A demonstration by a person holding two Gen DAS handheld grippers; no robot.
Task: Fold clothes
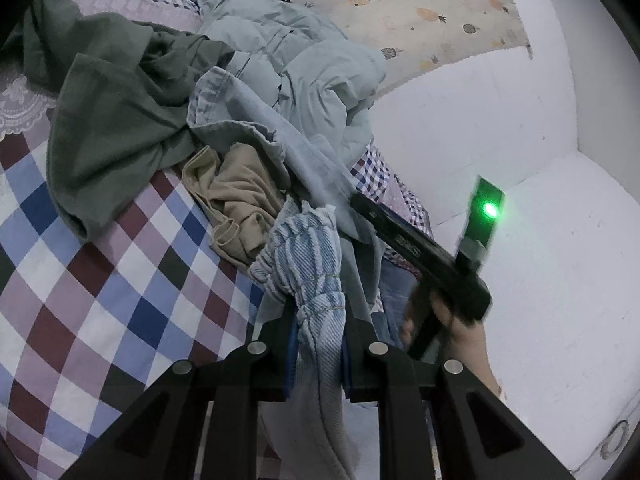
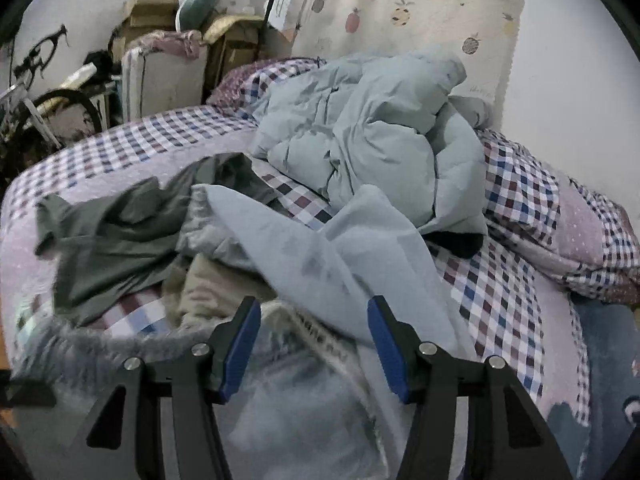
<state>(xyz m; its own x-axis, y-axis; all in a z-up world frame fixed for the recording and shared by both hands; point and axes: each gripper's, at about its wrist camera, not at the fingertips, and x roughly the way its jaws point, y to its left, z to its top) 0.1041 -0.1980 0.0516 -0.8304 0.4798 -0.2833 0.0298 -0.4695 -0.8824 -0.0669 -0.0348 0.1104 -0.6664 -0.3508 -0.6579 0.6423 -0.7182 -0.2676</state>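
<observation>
Bed (image 2: 500, 288) with a checked quilt in purple, blue and white, set against a white wall; a pineapple-print cloth (image 2: 400, 12) hangs behind it, and cardboard boxes (image 2: 152, 4) and a bicycle (image 2: 36, 80) sit at the far left in the right wrist view. Clothes pile mid-bed: pale blue puffer jacket (image 2: 360, 132) at the back, dark green garment (image 1: 120, 112) spread to the left, beige garment (image 1: 236, 200) crumpled in front of it. Light blue jeans (image 1: 304, 256) run from the pile toward the cameras, lying over the beige piece. Left gripper (image 1: 318, 340) is clamped on a bunched, frayed edge of the jeans, fabric squeezed between its fingers (image 1: 290, 344) and hanging down past them. Right gripper (image 2: 314, 344) has its blue-padded fingers (image 2: 240, 348) spread wide with nothing clamped, hovering just above the jeans fabric; that view is motion-blurred near the bottom, so contact with the cloth is unclear. In the left wrist view the right gripper's black body shows at right with a green light lit, a hand (image 1: 460, 332) wrapped around its handle, close beside the jeans.
</observation>
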